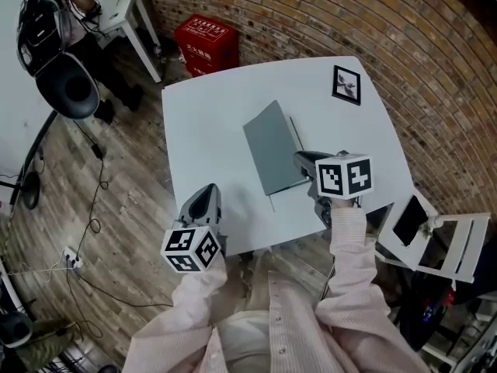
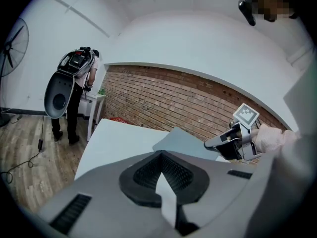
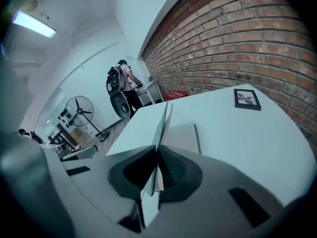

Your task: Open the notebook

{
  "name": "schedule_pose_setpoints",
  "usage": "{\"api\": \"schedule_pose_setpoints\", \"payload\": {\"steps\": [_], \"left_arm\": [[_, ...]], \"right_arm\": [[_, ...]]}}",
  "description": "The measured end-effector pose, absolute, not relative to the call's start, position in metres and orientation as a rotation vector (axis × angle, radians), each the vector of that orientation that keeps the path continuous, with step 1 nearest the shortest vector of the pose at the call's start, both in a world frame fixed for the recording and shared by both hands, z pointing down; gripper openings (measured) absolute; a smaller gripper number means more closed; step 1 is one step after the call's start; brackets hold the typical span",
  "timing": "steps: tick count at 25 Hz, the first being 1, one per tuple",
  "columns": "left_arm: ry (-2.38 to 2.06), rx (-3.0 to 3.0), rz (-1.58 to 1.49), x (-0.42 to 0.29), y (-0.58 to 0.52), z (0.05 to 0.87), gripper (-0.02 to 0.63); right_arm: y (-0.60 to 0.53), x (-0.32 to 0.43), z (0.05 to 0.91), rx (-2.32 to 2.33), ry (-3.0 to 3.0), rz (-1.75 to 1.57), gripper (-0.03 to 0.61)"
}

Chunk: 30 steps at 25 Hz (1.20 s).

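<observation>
One step in hand: raising the cover of the thin grey rectangular notebook [image 1: 272, 148] at the middle of the white square table [image 1: 202, 107]. Pinches the cover's near edge in the right gripper [image 1: 304, 159], jaws nearly together on it, cover tilted up off the pages. Holds the left gripper [image 1: 203, 200] at the table's near edge, jaws drawn together, empty. Next, probably: swing the cover over its spine and lay it flat without dragging the book.

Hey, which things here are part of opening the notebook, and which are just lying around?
In the job: notebook; right gripper, shut on it.
Lying about: picture frame; red box; left gripper, idle.
</observation>
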<state>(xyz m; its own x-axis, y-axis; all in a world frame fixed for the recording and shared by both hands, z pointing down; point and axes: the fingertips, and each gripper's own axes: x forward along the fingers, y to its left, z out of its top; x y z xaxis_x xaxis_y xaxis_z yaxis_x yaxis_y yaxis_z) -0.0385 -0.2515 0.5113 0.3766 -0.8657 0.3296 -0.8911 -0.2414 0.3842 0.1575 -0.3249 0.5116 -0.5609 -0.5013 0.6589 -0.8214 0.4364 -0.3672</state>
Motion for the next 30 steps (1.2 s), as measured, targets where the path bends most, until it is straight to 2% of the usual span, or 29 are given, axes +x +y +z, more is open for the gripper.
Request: {"api": "schedule_pose_setpoints", "payload": {"steps": [30], "left_arm": [[-1.412, 2.225, 0.056, -0.129, -0.234, 0.503, -0.008]], "right_arm": [[-0.290, 0.050, 0.487, 1.242, -2.035, 0.457, 0.025]]}}
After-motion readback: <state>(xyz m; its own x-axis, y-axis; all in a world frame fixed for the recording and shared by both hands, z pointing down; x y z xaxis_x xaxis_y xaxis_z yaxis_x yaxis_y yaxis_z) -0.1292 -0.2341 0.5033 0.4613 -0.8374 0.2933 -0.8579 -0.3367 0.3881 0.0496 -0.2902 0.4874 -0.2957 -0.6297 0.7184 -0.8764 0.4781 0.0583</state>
